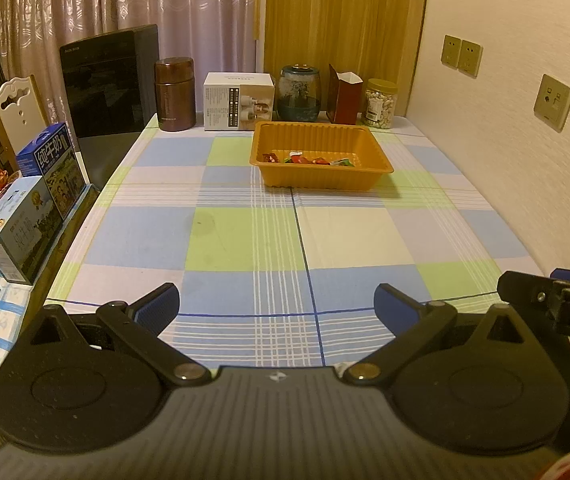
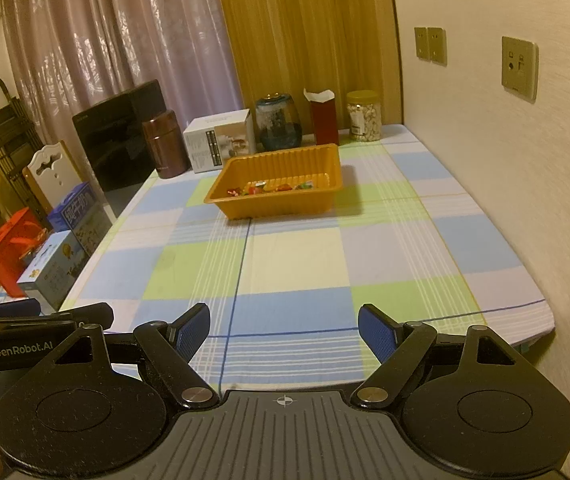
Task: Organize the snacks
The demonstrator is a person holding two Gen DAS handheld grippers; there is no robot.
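An orange plastic tray (image 1: 381,162) (image 2: 217,200) sits toward the far end of the checked tablecloth. Several small wrapped snacks (image 1: 309,159) (image 2: 273,189) lie on its floor. My left gripper (image 1: 277,306) hovers over the near end of the table, open, with nothing between its blue pads. My right gripper (image 2: 283,330) hangs beside it, also open and empty, far short of the tray. The right gripper's side shows at the right edge of the left wrist view, and the left gripper's side at the left edge of the right wrist view.
Along the far edge stand a brown canister (image 1: 175,94), a white box (image 1: 239,100), a glass jar (image 1: 299,92), a red carton (image 1: 343,96) and a jar of nuts (image 1: 381,102). A black appliance (image 1: 109,80) and milk boxes (image 1: 51,164) sit left; a wall runs along the right.
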